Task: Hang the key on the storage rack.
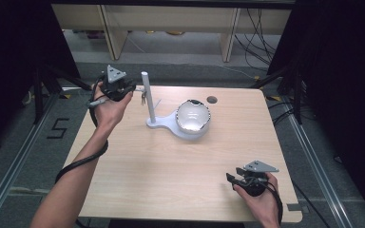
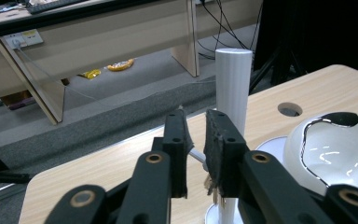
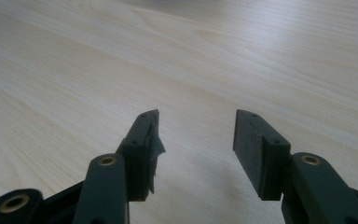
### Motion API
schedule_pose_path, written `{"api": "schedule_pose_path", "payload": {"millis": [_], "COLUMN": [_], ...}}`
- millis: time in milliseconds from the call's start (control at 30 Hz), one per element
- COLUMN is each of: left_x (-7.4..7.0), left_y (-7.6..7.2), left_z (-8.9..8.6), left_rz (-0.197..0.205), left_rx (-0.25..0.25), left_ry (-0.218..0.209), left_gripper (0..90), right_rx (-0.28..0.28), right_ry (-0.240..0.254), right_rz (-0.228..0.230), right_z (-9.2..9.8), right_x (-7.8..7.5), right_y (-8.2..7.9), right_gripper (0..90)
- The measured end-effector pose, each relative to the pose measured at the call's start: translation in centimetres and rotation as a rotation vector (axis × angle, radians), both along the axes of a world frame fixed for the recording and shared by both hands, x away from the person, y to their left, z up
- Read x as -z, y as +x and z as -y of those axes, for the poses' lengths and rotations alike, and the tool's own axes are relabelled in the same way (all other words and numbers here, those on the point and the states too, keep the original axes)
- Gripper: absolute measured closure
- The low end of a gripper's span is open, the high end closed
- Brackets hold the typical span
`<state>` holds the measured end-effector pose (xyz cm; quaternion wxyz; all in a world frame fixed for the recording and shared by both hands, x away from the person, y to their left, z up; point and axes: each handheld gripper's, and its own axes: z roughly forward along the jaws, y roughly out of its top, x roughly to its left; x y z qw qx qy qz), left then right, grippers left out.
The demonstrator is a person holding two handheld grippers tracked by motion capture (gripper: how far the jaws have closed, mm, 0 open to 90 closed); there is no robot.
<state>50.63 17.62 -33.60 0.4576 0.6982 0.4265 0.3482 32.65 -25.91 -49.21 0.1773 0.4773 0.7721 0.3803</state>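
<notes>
High view showed a white stand (image 1: 178, 124) with an upright post and glossy dome; left tongs (image 1: 132, 90) nearly closed on keys (image 2: 213, 185), right tongs (image 1: 233, 179) open, empty.

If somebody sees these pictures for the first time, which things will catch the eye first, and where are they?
The shiny white bowl on the white stand catches the eye first, toward the far middle of the wooden table, with the stand's white post upright at its left. Next come the left tongs, close beside that post with jaws nearly together, and the right tongs, open over bare wood at the near right corner.
</notes>
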Motion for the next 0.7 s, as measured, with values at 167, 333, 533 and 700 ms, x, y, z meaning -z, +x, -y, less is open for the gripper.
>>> {"api": "schedule_pose_path", "payload": {"millis": [167, 333, 533, 700], "left_x": [0.0, -0.1, 0.0, 0.6], "left_y": [-0.4, -1.2, -2.2, -3.0], "left_z": [-0.4, -1.1, -2.0, -2.7], "left_rz": [0.022, 0.034, 0.025, -0.009], "left_rx": [-0.008, -0.018, -0.022, -0.022], "left_ry": [-0.018, -0.071, -0.114, -0.124], "left_gripper": [68.0, 56.9, 44.5, 40.9], "right_rx": [0.022, 0.009, 0.030, 0.031], "right_ry": [0.020, 0.001, 0.028, 0.014], "right_rz": [-0.035, -0.001, -0.021, -0.020], "right_z": [-0.2, 0.1, -0.1, 0.1], "right_x": [-0.1, 0.0, -0.1, -0.1], "right_y": [-0.2, 0.0, -0.2, -0.2], "right_gripper": [51.4, 51.4, 51.5, 51.5]}}
